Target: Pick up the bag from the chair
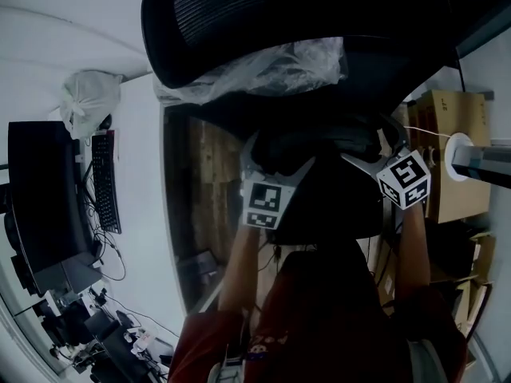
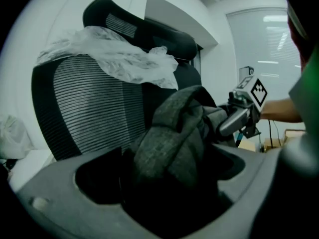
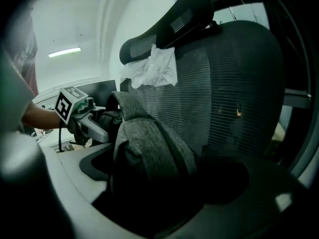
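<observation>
A dark grey fabric bag (image 1: 327,199) hangs bunched between my two grippers, in front of the black mesh office chair (image 1: 239,14). My left gripper (image 1: 278,163) is shut on the bag's left side, where grey cloth (image 2: 174,143) fills the space between its jaws. At the bag's right side, my right gripper (image 1: 375,147) is shut too, with the cloth (image 3: 149,143) rising out of its jaws. Each gripper view shows the other gripper across the bag: the right gripper (image 2: 241,116) and the left gripper (image 3: 79,117). Whether the bag's underside touches the seat is hidden.
A crumpled clear plastic sheet (image 1: 271,70) lies draped over the chair's backrest (image 2: 94,103). A desk at the left holds a monitor (image 1: 40,198), a keyboard (image 1: 104,182) and a white plastic bag (image 1: 88,98). Cardboard boxes (image 1: 455,158) stand at the right.
</observation>
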### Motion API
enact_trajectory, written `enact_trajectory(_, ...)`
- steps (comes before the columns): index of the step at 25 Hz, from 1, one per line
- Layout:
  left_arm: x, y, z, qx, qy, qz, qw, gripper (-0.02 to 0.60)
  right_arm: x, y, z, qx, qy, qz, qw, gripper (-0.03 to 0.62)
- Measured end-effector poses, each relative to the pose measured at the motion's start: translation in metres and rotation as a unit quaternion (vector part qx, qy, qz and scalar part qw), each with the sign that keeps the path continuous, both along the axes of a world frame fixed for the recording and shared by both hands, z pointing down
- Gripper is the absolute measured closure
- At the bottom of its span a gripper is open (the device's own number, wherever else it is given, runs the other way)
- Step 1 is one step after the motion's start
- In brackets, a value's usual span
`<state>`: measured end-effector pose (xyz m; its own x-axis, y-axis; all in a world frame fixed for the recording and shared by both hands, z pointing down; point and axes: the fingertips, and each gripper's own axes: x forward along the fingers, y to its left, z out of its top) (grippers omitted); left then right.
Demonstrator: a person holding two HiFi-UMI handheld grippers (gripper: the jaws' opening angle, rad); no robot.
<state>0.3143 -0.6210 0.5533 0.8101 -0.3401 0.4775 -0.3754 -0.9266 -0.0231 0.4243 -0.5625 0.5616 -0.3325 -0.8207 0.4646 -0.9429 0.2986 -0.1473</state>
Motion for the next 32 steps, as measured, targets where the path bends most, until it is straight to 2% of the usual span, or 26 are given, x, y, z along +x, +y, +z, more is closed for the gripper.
enact_trajectory(3, 0.004, -0.007, 0.004, 0.009, 0.004, -0.001, 0.9999, 0.041, -0.007, -0.011, 0.012, -0.011, -0.002, -0.02, 1.0, 0.082)
enact_trajectory(6, 0.006, -0.013, 0.006, 0.018, 0.007, -0.012, 0.9997, 0.045, -0.007, -0.017, 0.015, -0.006, 0.006, -0.015, 1.0, 0.082)
enact_trajectory(11, 0.004, -0.013, 0.007, 0.045, 0.009, -0.042, 0.9981, 0.094, -0.006, -0.021, 0.018, 0.01, 0.024, 0.007, 1.0, 0.09)
enact_trajectory(16, 0.002, -0.008, 0.006, 0.039, 0.014, -0.053, 0.9977, 0.172, -0.006, -0.016, 0.016, 0.021, 0.025, 0.016, 0.999, 0.184)
enact_trajectory(21, -0.001, 0.005, 0.008, 0.024, 0.008, -0.062, 0.9977, 0.293, -0.019, -0.01, 0.017, 0.023, 0.045, 0.023, 0.998, 0.272)
enact_trajectory(23, -0.003, 0.009, 0.009, 0.022, 0.005, -0.063, 0.9978, 0.322, -0.027, -0.007, 0.018, 0.02, 0.052, 0.016, 0.998, 0.333)
enact_trajectory(32, -0.017, 0.03, 0.002, 0.025, 0.015, -0.068, 0.9972, 0.371, -0.046, 0.012, 0.011, 0.022, 0.057, 0.006, 0.998, 0.412)
